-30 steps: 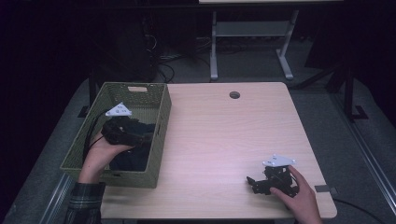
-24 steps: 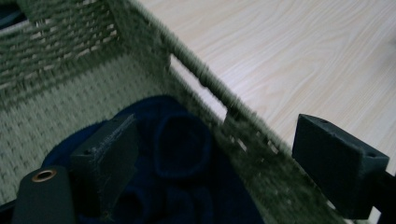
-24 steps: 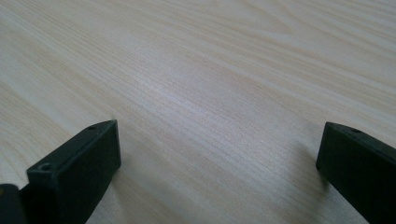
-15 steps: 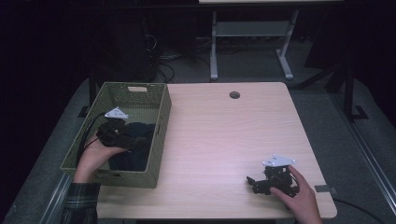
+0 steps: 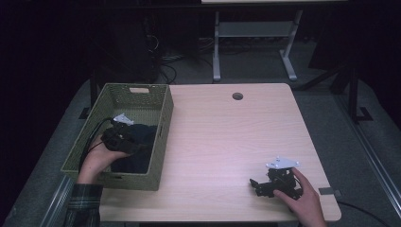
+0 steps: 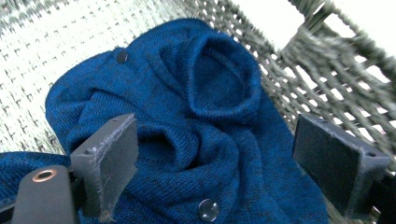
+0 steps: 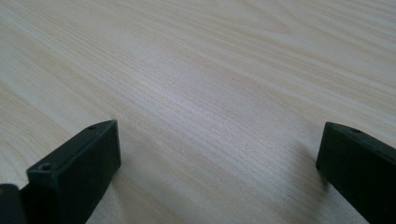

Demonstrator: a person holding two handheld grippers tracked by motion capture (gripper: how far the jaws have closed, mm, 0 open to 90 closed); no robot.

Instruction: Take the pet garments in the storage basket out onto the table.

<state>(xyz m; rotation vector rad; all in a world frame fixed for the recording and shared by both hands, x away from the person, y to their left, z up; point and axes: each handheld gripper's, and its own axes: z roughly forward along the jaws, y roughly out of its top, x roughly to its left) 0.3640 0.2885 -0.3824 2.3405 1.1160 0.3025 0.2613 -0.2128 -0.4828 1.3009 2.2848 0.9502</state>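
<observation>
Item 1. Blue knitted garment (image 6: 201,140), with buttons, crumpled in a heap. Location: bottom of the woven green basket (image 5: 163,125), near end, against the wall that faces the worktop (image 5: 236,142). In the high view it reads as a dark mass in the basket. No clear long axis; the folds run in several directions. The highest ridge of cloth lies dead ahead of the left hand-held gripper, between its jaws.

Item 2. Left hand-held gripper (image 5: 135,144). Held inside the basket, low over the garment and pointing toward the worktop-side wall. Jaws spread apart, one either side of the raised fold, with nothing clamped. Whether the pads touch the knit cannot be told. Judged the working tool: by far the nearer of the two, and a short drop followed by a squeeze should take the fold.

Item 3. Right hand-held gripper (image 5: 257,184). Rests low on the near right part of the worktop, well apart from the basket. Jaws spread apart over bare wood, holding nothing. Judged idle.

Item 4. Basket. Stands at the left edge of the worktop, long side running away from the person, handle slot in the far wall.

Markings: no brand, label or legible writing on garment, basket or hand-held grippers.
</observation>
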